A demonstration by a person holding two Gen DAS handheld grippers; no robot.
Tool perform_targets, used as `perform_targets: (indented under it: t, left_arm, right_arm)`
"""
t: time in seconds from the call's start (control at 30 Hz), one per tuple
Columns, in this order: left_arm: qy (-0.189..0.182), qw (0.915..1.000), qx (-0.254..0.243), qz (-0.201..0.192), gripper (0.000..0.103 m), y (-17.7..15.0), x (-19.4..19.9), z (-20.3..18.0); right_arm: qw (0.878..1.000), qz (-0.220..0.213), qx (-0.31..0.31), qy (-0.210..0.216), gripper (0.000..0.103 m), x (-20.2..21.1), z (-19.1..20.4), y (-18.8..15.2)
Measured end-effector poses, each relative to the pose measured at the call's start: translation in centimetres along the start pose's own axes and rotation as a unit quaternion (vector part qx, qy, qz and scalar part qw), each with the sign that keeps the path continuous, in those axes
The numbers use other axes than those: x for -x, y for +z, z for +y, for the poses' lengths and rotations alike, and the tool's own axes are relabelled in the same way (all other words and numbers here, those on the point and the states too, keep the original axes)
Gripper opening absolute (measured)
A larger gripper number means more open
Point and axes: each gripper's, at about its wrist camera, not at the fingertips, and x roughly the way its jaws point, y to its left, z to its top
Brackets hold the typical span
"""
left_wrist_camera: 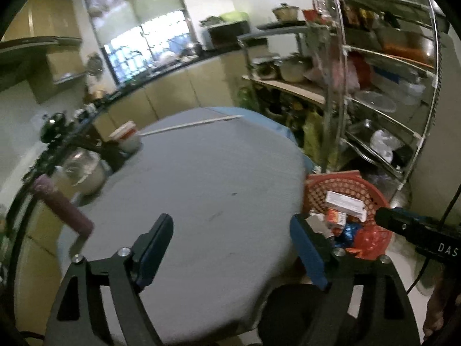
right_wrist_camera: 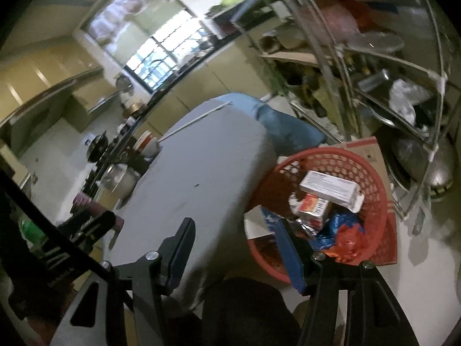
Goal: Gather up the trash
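Dim room, daylight glaring through the window (left_wrist_camera: 144,43), motion blur, fisheye-bent dark edges

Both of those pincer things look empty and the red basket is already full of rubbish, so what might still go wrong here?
Three things, I'd guess. The red basket is heaped, and the white carton lies on top, so another drop could knock it out. The basket stands beside the table, not on it, so a clumsy pass by the right tool could tip it. The cup and long thin stick remain at the table's far edge; a sweep could push them off.
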Motion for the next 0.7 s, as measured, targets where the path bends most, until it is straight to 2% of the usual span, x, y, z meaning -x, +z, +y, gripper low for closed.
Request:
perform_targets:
  t: [0.17,0.43,0.7]
  left_arm:
    - [0.013,0.9995,0.027,-0.01,0.085,-0.8,2.7,1.5]
    - [0.039,0.9977,0.044,-0.033,0.085,-1.7,6.3,2.1]
    - [0.061,0.9948,0.064,-0.051,0.086,-2.9,10.0,2.9]
  right_arm:
    - [0.999,-0.026,0.047,0.003,0.061,1.8,3.3,-0.7]
    - [0.991,-0.075,0.111,-0.028,0.061,6.2,6.9,-2.4]
    - [0.986,-0.088,0.14,-0.032,0.061,9.6,9.2,-4.2]
